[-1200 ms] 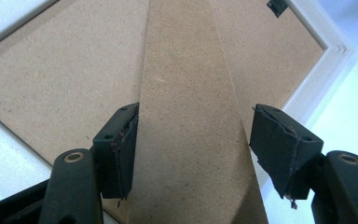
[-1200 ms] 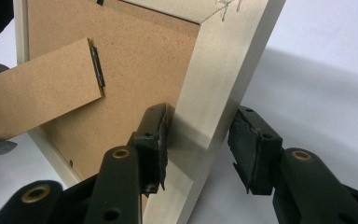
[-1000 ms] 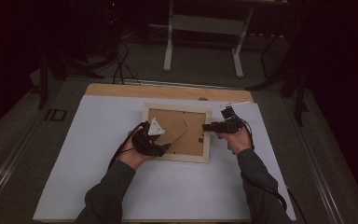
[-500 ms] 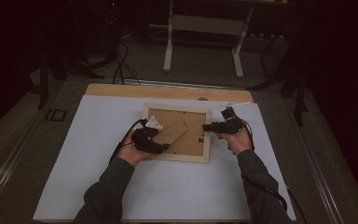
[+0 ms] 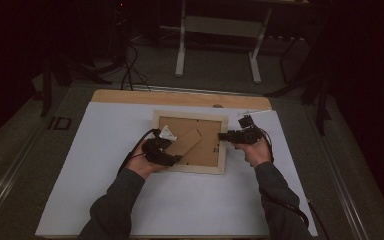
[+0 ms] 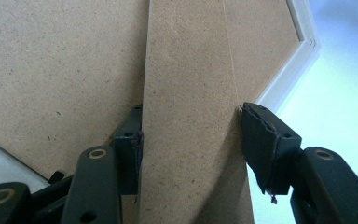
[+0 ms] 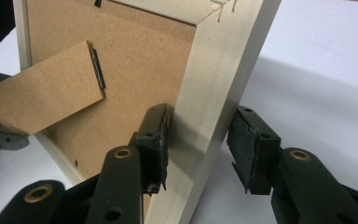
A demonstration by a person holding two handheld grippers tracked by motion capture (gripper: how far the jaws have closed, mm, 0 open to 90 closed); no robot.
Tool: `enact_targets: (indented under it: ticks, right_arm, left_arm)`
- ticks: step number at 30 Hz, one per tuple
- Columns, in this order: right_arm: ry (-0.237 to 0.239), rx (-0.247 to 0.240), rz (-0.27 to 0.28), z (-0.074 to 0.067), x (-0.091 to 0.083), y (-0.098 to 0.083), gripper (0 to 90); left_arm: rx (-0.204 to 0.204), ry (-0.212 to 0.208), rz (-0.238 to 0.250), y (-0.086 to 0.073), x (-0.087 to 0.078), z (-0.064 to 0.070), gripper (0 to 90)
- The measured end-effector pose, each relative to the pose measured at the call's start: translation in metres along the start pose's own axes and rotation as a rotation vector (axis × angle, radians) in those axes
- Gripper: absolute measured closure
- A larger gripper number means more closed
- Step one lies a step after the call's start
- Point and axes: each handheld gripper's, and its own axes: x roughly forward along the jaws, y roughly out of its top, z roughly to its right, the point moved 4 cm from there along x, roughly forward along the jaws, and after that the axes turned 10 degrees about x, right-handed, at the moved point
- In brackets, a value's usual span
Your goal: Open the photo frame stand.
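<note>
A pale wooden picture frame [image 5: 194, 169] lies face down on the white mat, with its brown backboard up. The backboard's cardboard stand [image 5: 187, 142] slants toward the lower left. My left gripper [image 5: 176, 152] reaches it from the left. In the left gripper view the stand [image 6: 186, 70] sits between the jaws of the left gripper [image 6: 191, 130], which have just been closing, and both pads touch its edges. My right gripper [image 5: 224, 136] is at the frame's right side, and in the right gripper view it [image 7: 200, 135] is shut across the frame's rail [image 7: 223, 60]. The stand [image 7: 42, 93] hangs from a small hinge [image 7: 98, 70].
The white mat [image 5: 105, 175] covers most of a wooden table [image 5: 130, 96], with room in front of and left of the frame. A slip of white paper [image 5: 254, 112] lies by the frame's far right corner. Behind the table stand a white leg frame [image 5: 220, 25] and floor cables [image 5: 130, 65].
Both hands and the frame have stayed where they were. The left gripper has settled a little closer onto the stand.
</note>
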Motion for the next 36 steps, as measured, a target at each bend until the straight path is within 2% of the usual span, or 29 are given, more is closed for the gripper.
enact_targets:
  ticks: [11,36]
  right_arm:
    - [-0.008,-0.006,0.043,0.000,-0.007,0.001,59.5]
    - [-0.041,-0.062,0.124,-0.005,-0.021,0.008,60.7]
  left_arm:
    - [0.018,0.046,0.002,0.004,0.002,0.002,47.1]
    - [0.014,0.097,0.010,0.014,0.008,-0.002,48.2]
